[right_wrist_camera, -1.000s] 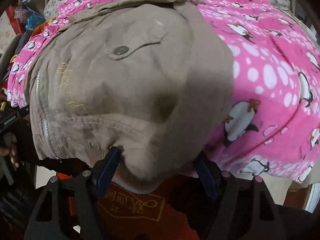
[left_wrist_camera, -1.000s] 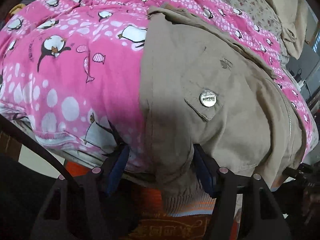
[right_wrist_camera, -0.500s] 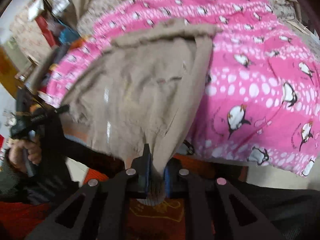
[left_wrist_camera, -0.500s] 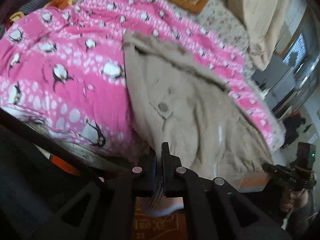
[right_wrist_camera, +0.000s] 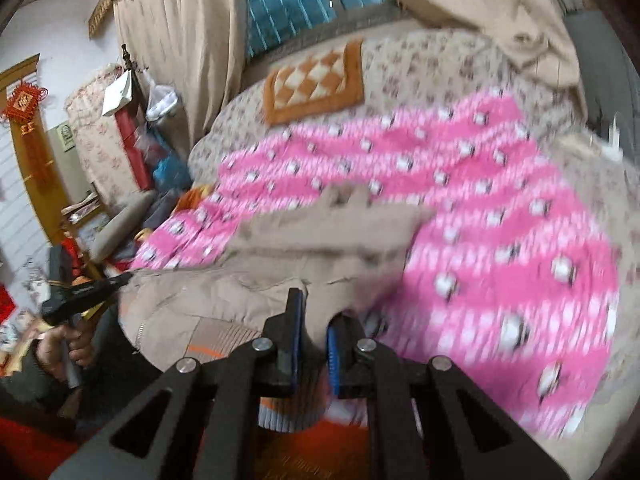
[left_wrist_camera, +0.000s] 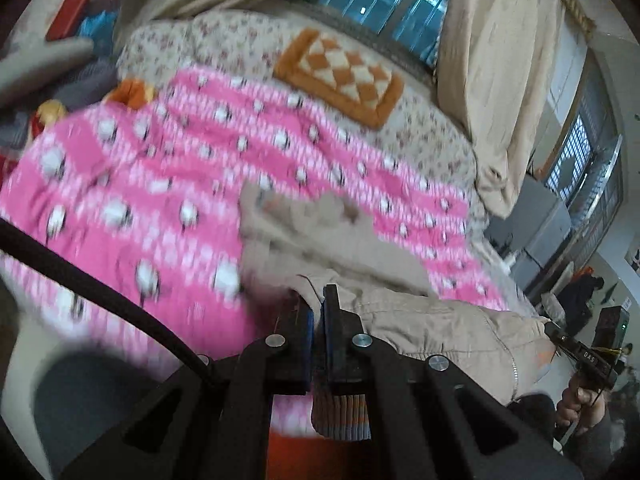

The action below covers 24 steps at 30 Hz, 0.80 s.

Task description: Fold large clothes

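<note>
A tan jacket (left_wrist_camera: 404,316) with a striped ribbed hem lies on a pink penguin blanket (left_wrist_camera: 132,196) on a bed. My left gripper (left_wrist_camera: 318,312) is shut on the jacket's lower hem corner, and the ribbed hem (left_wrist_camera: 340,416) hangs below the pads. My right gripper (right_wrist_camera: 314,320) is shut on the other hem corner of the jacket (right_wrist_camera: 256,284), lifted above the bed. The jacket's collar end (right_wrist_camera: 344,200) still rests on the blanket (right_wrist_camera: 500,240). Both views are blurred by motion.
An orange checkered cushion (left_wrist_camera: 344,76) lies at the far side of the bed on a floral sheet (left_wrist_camera: 224,44). Beige curtains (left_wrist_camera: 500,60) hang by the window. Cluttered items (right_wrist_camera: 132,152) stand left of the bed. The other gripper (left_wrist_camera: 580,360) shows at right.
Both grippers went from open around the hem to shut on it, then lifted and pulled it back. The view now tilts up to show the far bed and window.
</note>
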Motion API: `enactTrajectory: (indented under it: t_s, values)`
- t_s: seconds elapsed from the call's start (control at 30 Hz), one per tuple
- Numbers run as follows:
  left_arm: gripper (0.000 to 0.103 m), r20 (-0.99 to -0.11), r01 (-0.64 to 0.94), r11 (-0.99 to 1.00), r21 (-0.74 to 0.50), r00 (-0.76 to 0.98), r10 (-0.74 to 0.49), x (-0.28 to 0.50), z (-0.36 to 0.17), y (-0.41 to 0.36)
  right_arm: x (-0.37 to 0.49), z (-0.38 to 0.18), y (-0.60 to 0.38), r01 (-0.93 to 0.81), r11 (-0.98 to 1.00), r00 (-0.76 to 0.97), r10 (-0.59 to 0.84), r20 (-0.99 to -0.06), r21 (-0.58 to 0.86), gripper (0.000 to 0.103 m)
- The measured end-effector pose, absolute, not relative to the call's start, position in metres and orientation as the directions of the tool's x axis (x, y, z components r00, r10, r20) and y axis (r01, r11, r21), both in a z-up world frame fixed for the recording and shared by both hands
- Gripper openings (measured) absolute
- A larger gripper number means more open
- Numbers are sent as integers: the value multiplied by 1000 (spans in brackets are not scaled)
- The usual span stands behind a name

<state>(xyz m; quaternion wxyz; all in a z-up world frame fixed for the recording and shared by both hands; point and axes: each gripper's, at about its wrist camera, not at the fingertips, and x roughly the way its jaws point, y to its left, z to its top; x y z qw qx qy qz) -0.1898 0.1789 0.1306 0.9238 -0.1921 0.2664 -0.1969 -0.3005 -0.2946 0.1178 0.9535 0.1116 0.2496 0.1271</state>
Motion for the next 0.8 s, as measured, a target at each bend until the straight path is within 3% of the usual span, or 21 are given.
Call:
enactTrajectory:
  t_s: [0.13, 0.37, 0.67, 0.8]
  values:
    - [0, -354, 264, 862, -434, 829, -432, -143, 165, 167, -251, 140, -286, -114, 982, 911, 164, -379, 150, 10]
    - [0, -340, 225, 914, -339, 876, -341, -39, 182, 134, -144, 148, -266, 21, 1000, 946, -20, -323, 1, 10]
    - [0, -476, 96, 948, -304, 847, -239, 100, 104, 99, -4, 83, -281, 97, 992, 891, -52, -450, 76, 11]
    - [0, -545, 58, 972, -227, 820, -176, 140, 63, 83, 40, 29, -291, 143, 984, 821, -61, -567, 102, 11]
